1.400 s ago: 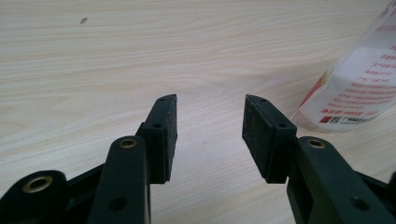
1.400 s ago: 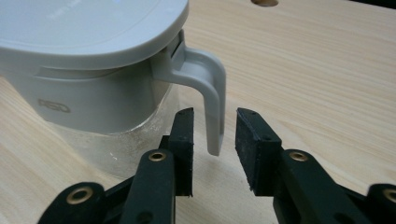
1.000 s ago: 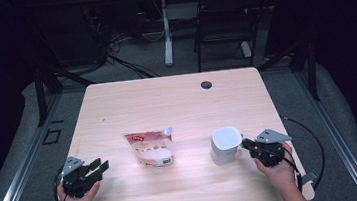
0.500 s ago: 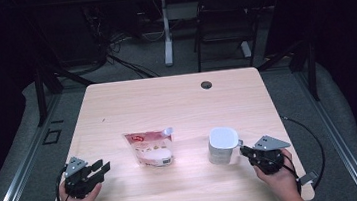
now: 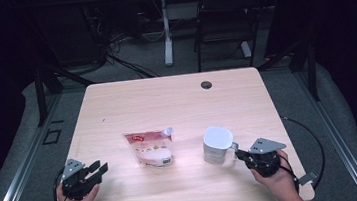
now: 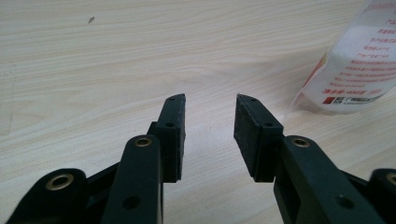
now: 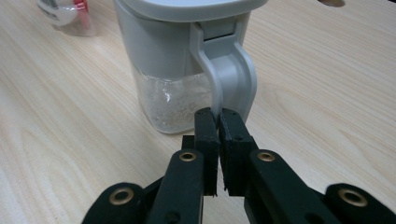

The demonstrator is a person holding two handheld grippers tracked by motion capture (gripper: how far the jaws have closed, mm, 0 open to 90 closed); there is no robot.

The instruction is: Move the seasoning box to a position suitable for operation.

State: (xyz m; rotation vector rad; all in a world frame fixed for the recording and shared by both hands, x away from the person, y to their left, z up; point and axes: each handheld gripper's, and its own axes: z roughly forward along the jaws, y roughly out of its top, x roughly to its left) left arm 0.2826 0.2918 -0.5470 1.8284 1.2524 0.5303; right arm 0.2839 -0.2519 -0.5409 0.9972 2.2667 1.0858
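A white-lidded clear container [image 5: 218, 145] with pale grains in the bottom [image 7: 173, 56] stands at the table's front right. My right gripper [image 5: 238, 153] [image 7: 218, 116] sits just right of it. Its jaws have just been closing, and the pads now pinch the lower end of the grey handle [image 7: 233, 70]. A flat white-and-red spouted pouch [image 5: 148, 146] [image 6: 359, 65] lies at the front middle. My left gripper [image 5: 98, 169] [image 6: 210, 121] rests open near the front left, with bare wood between its pads and the pouch a little beyond it to the right.
The light wooden table [image 5: 176, 100] has a round cable hole [image 5: 206, 85] near its far edge. A black cable [image 5: 311, 137] loops off the right side. Behind the table stand a dark chair [image 5: 223, 20] and a desk leg on the floor.
The container has shifted a little to the left. My right gripper has dropped slightly toward the front edge and its jaws have narrowed onto the handle. The left gripper stays put.
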